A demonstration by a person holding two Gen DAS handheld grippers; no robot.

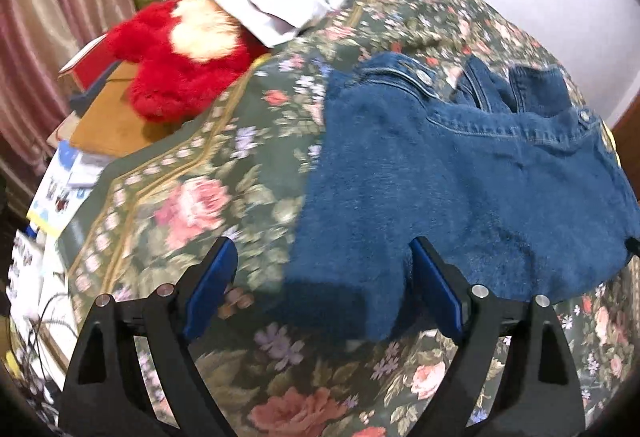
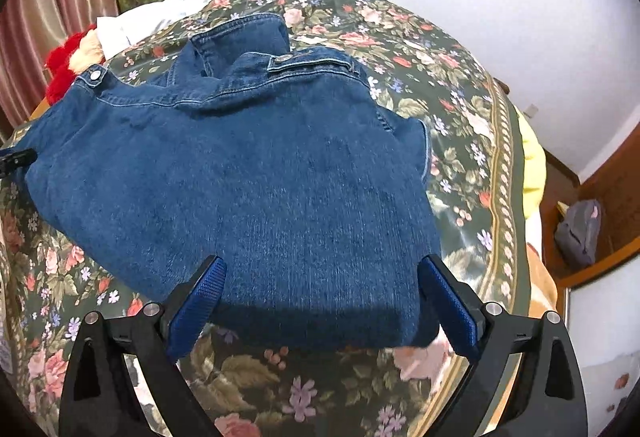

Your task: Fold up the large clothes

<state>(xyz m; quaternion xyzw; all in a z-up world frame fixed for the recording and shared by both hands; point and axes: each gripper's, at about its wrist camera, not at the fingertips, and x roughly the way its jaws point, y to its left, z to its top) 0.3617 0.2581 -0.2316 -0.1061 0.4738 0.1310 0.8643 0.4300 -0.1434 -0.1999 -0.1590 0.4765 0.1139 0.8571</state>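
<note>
A: Looking at both views, where is the jacket (image 2: 240, 173)?

B: It lies on the bed (image 2: 452, 109), on the flowered cover, partly folded. Its near edge is just in front of both grippers.

A: And the jaws?

B: Left gripper (image 1: 320, 291) has its jaws spread, holding nothing. Right gripper (image 2: 320, 301) also, jaws spread over the near edge.

A: How will it handle?

B: I think denim is heavy and a bit stiff, but not slippery and not fragile. It keeps a crease well. I would take the two near corners, through all layers, so the thick seams do not slide out.
</note>
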